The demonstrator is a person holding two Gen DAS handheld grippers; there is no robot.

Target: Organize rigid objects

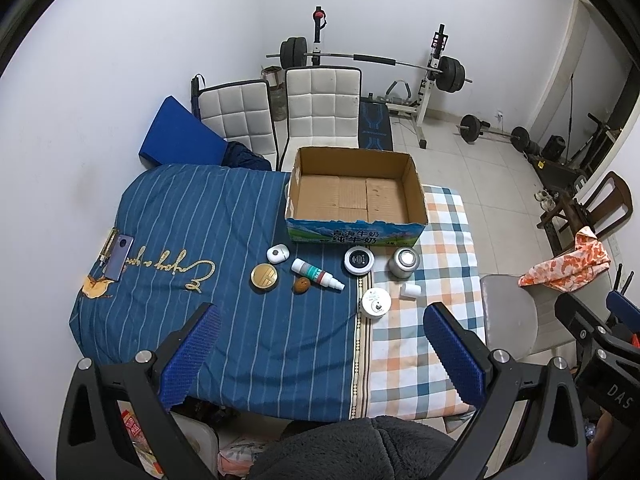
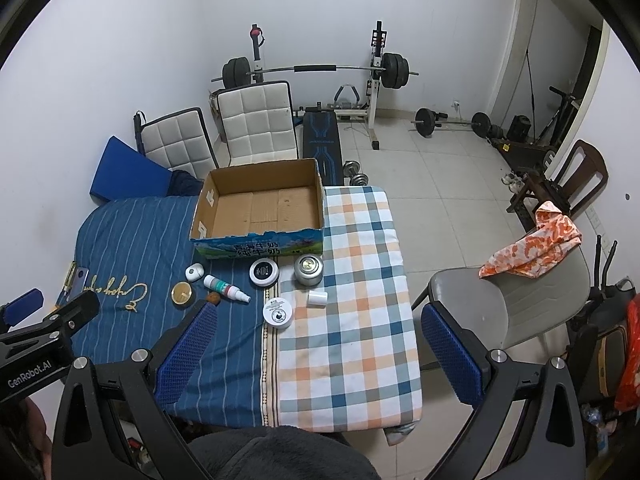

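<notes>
An empty cardboard box [image 1: 354, 194] [image 2: 260, 204] stands at the far side of the cloth-covered table. In front of it lie several small objects: a white pebble-shaped case [image 1: 277, 253], a gold round tin [image 1: 265, 277], a white spray bottle [image 1: 317, 274], a brown nut-like piece [image 1: 301, 286], a black-lidded jar [image 1: 359, 260], a silver tin [image 1: 404, 262], a white round tin [image 1: 376, 302] and a small white cylinder [image 1: 411, 290]. My left gripper [image 1: 320, 354] is open and empty, above the table's near part. My right gripper [image 2: 320, 354] is open and empty, over the checked cloth.
A phone on a clipboard [image 1: 118, 254] lies at the table's left. Two white chairs [image 1: 320, 108] stand behind the box. A grey chair [image 2: 500, 312] with an orange cloth [image 2: 534, 246] stands right of the table. Weight bench and barbells [image 2: 320, 70] fill the back.
</notes>
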